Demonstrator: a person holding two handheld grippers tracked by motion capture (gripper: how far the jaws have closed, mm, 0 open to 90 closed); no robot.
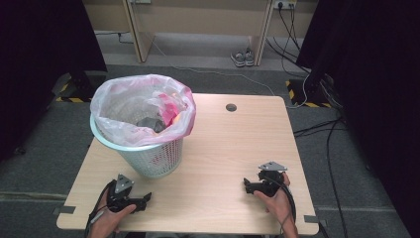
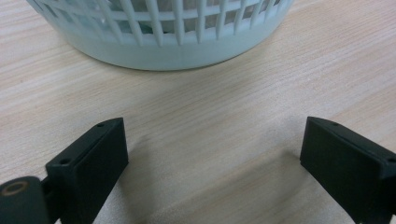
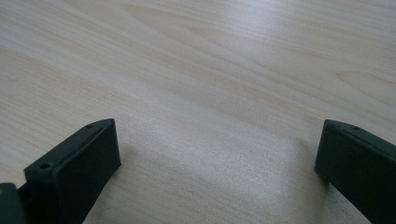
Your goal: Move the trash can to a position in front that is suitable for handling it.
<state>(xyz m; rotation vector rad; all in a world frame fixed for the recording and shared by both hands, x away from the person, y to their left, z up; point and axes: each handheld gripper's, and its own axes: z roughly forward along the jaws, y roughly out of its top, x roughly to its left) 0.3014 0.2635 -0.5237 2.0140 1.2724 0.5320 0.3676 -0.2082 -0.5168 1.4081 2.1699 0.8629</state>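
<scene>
1. High view: a pale green basket (image 1: 148, 158) stands on the left half of the wooden table (image 1: 233, 148), lined with a thin pink-and-white bag (image 1: 143, 106) whose edge is folded out over the rim, probably so the bag stays put and can be lifted out. Something grey and something red lie at the bottom of the bag, too dim to name. The left gripper (image 1: 147, 198) rests low near the front edge, just in front of the basket's foot and aimed toward the table's middle. The right gripper (image 1: 245, 185) sits well apart on the right side, pointing inward across bare wood. Both look parked at a ready stance, with the basket the nearest thing to work on.

2. Left gripper view: the two black jaws stand spread wide with only tabletop between them, holding nothing. The basket's latticed wall (image 2: 163, 28) and solid base ring are close ahead, not touched. This gripper seems best placed to reach the basket or bag.

3. Right gripper view: its jaws are likewise spread wide over plain wood grain (image 3: 210, 93), empty, likely waiting free to help.
</scene>
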